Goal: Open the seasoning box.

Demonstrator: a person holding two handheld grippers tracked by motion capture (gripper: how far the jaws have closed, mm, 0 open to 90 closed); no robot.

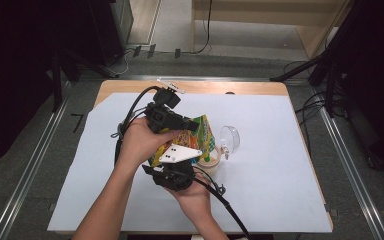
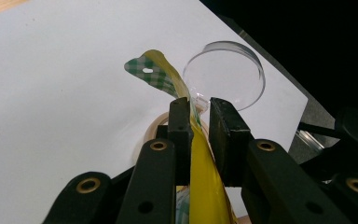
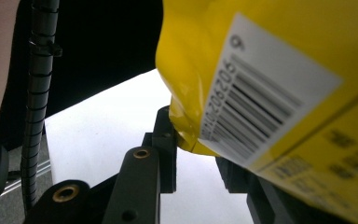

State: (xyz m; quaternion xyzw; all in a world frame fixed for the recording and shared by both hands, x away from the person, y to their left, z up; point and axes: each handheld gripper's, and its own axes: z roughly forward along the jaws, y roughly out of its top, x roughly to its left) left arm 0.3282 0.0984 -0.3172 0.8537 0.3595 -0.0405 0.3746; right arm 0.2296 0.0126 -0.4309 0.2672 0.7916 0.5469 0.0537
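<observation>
High view: you hold the yellow snack bag (image 1: 203, 134) tilted over the open jar (image 1: 207, 162) at mid-table, its clear lid (image 1: 230, 138) flipped back, likely set up for pouring. Left gripper (image 1: 192, 125) takes the bag's top, right gripper (image 1: 192, 162) its lower end.

Left gripper view: jaws nearly closed, pinching the bag's sealed edge (image 2: 200, 154); jar rim (image 2: 154, 125) and lid (image 2: 228, 74) lie beyond.

Right gripper view: jaws narrowed on the bag's barcode corner (image 3: 191, 135); one pad touches, far pad hidden, so the grip looks firm, unconfirmed.
</observation>
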